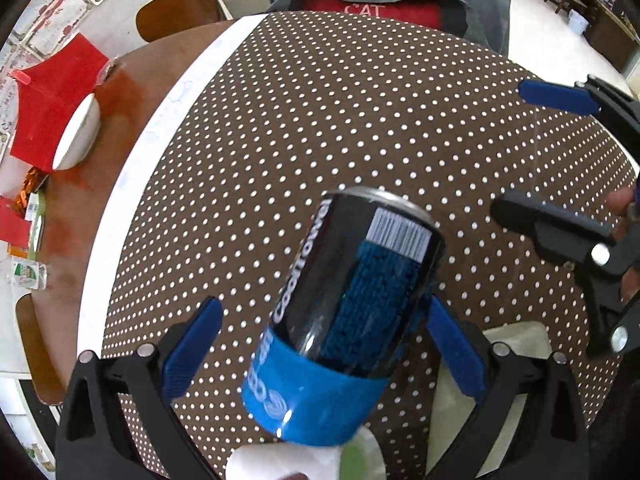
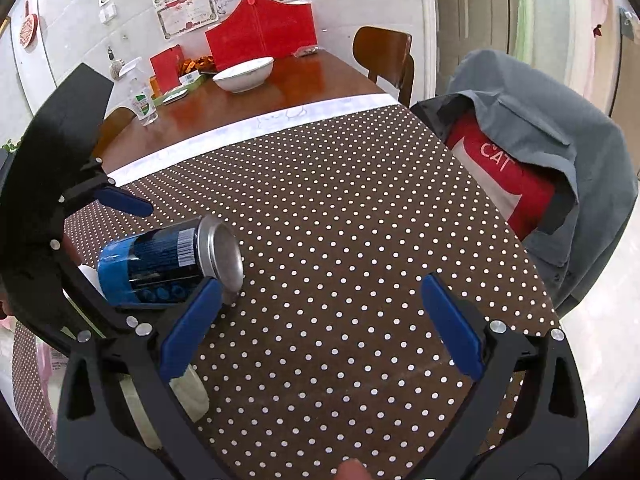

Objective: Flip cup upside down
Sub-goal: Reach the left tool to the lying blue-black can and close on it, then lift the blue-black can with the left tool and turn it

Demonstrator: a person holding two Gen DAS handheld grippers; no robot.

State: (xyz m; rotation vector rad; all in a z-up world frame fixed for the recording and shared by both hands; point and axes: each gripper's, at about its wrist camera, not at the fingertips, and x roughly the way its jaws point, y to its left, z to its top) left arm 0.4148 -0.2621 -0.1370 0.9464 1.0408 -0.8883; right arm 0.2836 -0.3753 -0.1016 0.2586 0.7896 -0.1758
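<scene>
The cup (image 1: 344, 312) is a black and blue cylinder with a barcode and a white end. It lies tilted on its side on the dotted tablecloth (image 1: 360, 120). My left gripper (image 1: 324, 304) is open, and the cup sits between its blue fingers (image 1: 192, 348) without being clamped. In the right wrist view the cup (image 2: 160, 264) points its metal end right, and that end's rim touches the cloth. My right gripper (image 2: 320, 320) is open and holds nothing, just right of the cup, and its left finger (image 2: 192, 320) overlaps the cup's lower edge.
A chair with a grey jacket (image 2: 560, 152) and a red cushion stands at the table's far right. On the bare wooden part are a white bowl (image 2: 244, 74), a red folded card (image 2: 260, 28) and a clear bottle (image 2: 142, 100). A pale object (image 2: 188, 392) lies under my right gripper.
</scene>
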